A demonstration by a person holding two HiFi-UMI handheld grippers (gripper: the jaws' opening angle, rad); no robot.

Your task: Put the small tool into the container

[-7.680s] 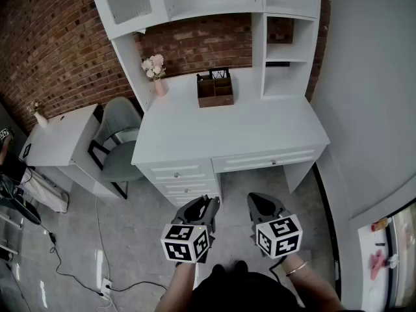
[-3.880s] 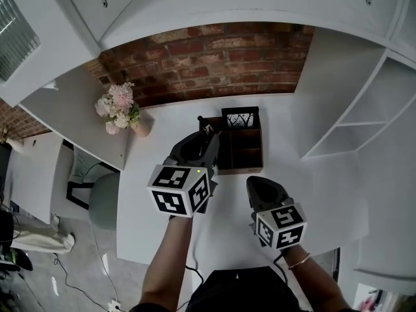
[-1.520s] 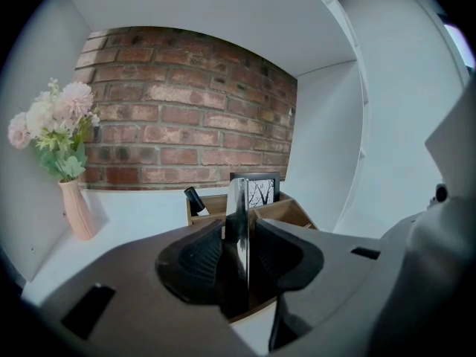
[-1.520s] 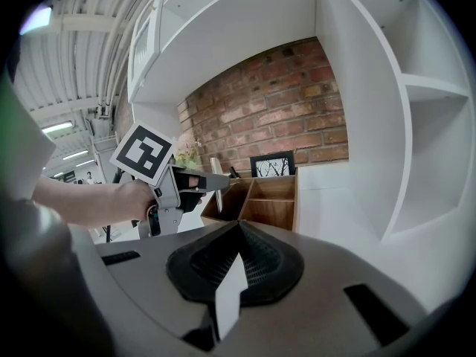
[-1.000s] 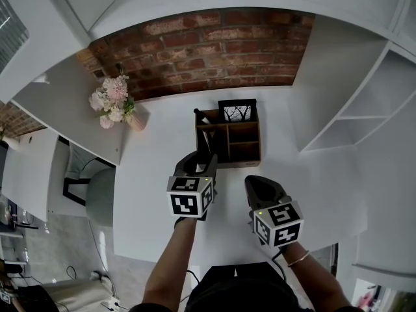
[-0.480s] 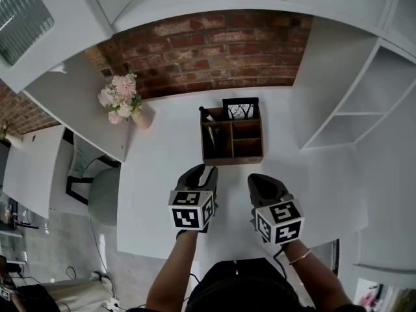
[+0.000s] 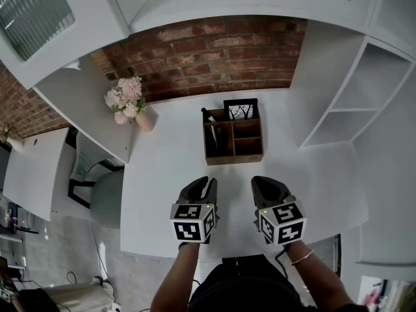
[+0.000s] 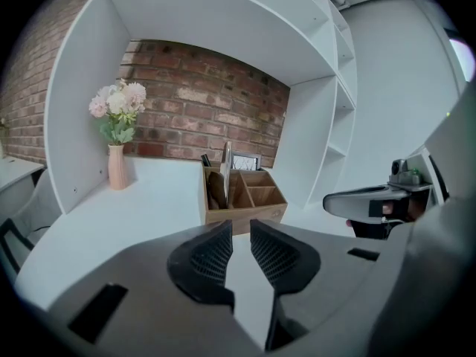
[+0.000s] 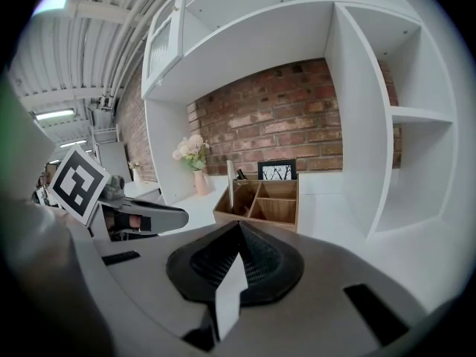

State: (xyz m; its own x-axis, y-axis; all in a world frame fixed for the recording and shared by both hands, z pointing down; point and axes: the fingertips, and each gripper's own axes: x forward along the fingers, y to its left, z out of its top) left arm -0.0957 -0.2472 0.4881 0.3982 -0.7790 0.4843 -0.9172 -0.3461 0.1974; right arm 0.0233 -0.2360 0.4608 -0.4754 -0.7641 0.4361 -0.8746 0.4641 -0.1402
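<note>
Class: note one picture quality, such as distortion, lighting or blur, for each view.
Head view: fisheye bows the shelving; the desk is evenly lit. Left gripper view: black vignette in the corners, wooden organiser sharp. Right gripper view: a ceiling lamp glares top left.

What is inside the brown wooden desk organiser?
In the organiser, a dark-handled tool leans in the left slot and a black-framed picture stands at the back; both right compartments look empty. The left slot's bottom is hidden.

White desk, red brick wall, brown container, pale pink flowers, seemingly black tool
</note>
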